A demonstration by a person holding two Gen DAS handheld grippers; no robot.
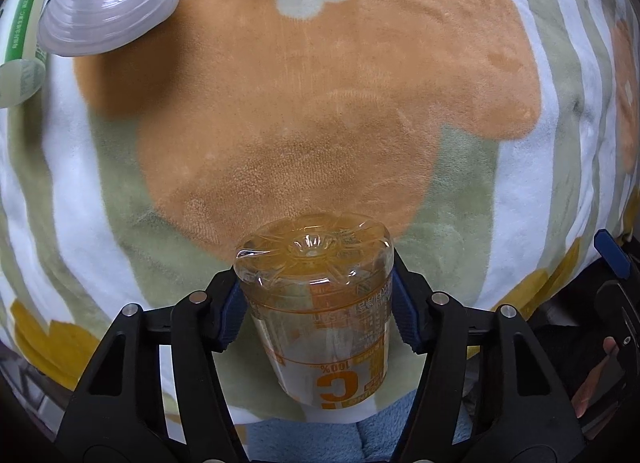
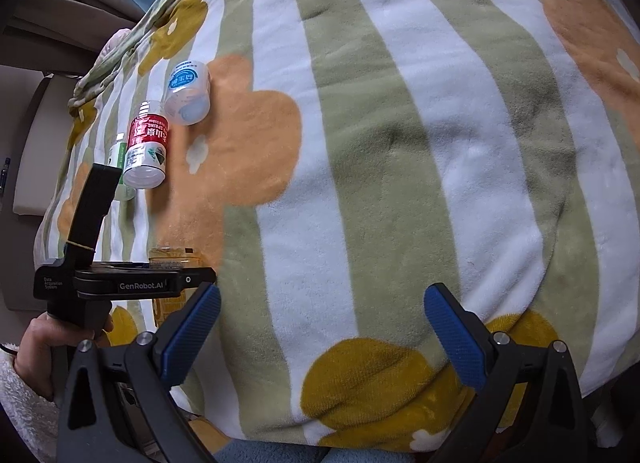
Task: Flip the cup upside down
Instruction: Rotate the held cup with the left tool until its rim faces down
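right, the cup (image 1: 316, 303) is a clear cut-off bottle with orange print, and it sits bottom-up between the blue pads (image 1: 232, 315) of the left gripper (image 1: 316, 311), which presses on its sides just below the ribbed base. the orange lettering on it reads upside down, and its open end points down toward the blanket (image 1: 320, 103); whether that end touches the fabric i cannot tell. from the right wrist view only a sliver of the cup (image 2: 172, 257) shows above the black body of the left gripper (image 2: 128, 283), held by the person's left hand (image 2: 44, 339) in a fluffy white sleeve.

around it, the blanket is plush, striped green and white with big orange and mustard flowers. off toward the far left edge lie three more cut bottles in a loose row: a red-labelled bottle (image 2: 146, 157) with a green-labelled bottle (image 2: 120, 159) just beside it, partly hidden behind the left tool, and a blue-labelled bottle (image 2: 188, 93) a little farther on. they are well apart from the cup, and nothing lies between.

the right gripper (image 2: 322, 327) hangs over bare blanket to the right of the cup, its blue fingers (image 2: 192, 335) spread wide with nothing between them.
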